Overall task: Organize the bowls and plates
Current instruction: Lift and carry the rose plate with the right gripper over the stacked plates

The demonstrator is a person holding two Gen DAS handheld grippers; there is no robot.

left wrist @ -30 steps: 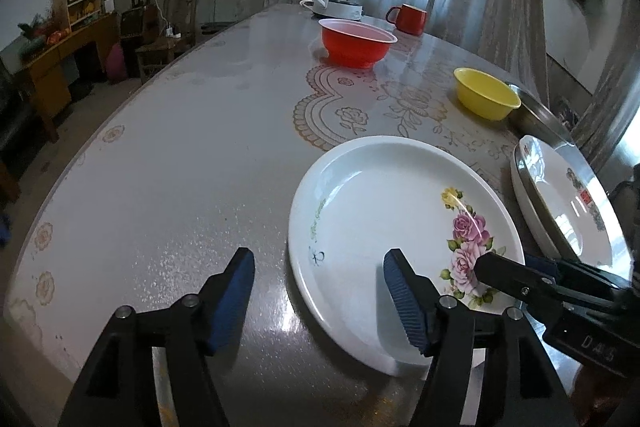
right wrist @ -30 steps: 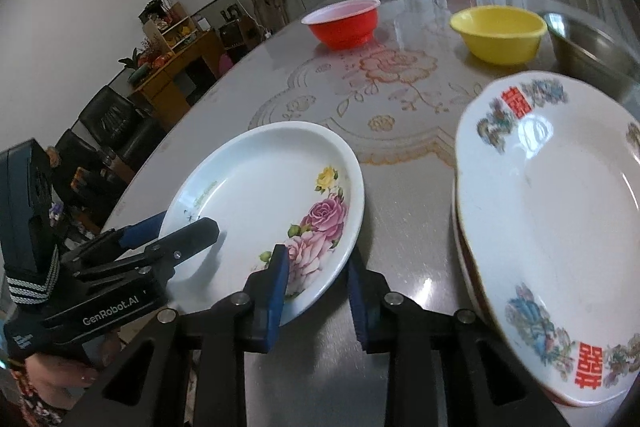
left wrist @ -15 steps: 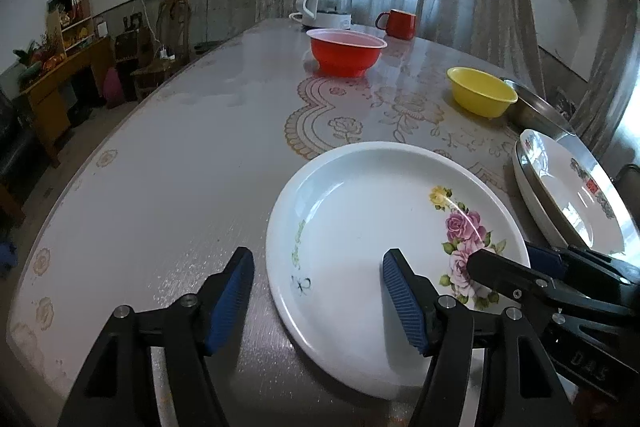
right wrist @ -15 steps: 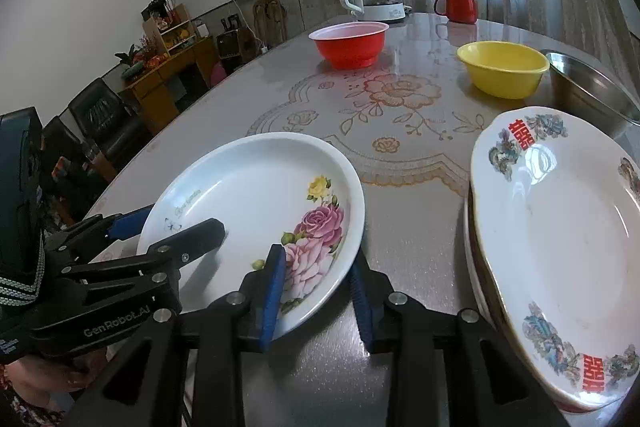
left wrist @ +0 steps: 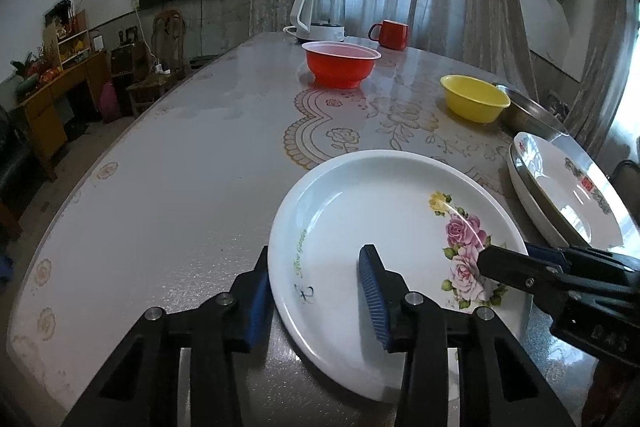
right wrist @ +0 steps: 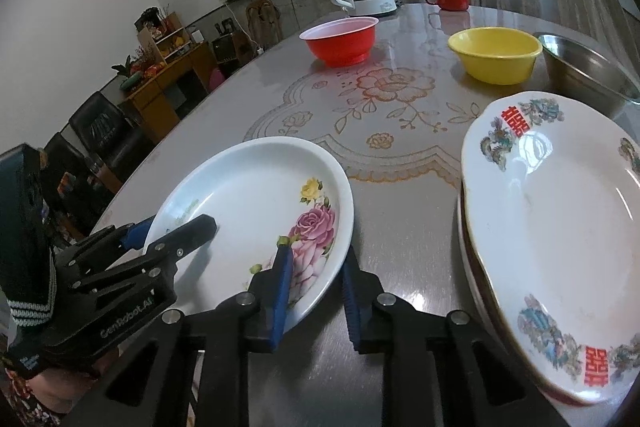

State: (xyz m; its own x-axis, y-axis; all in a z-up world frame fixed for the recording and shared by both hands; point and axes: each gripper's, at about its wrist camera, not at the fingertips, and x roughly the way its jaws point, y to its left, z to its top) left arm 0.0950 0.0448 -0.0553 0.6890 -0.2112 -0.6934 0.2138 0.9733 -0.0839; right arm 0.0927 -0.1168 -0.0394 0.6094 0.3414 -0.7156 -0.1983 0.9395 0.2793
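Two pairs of tongs close on one rose plate at the near edge of the desk. The left tongs straddle the plate's near-left rim, one blue pad under the lip, the other over the well. Their jaws have just been narrowing, but a gap shows beside the upper pad, so the grip is not yet made. The right tongs, at lower centre of their own view, bracket the rim by the pink roses, also narrowing. Whether their pads press the rim cannot be told.

The step in hand looks like a two-handed pick-up of this plate. The likely goal is the stack of plates at right, its top one marked in red, just beside but apart.

The next move calls for both pairs to finish pinching, then an even lift so the plate stays level. It must clear the stack's rim before being lowered.

Farther back, a yellow bowl sits beside a steel bowl. A red bowl stands well apart at upper centre, untouched.
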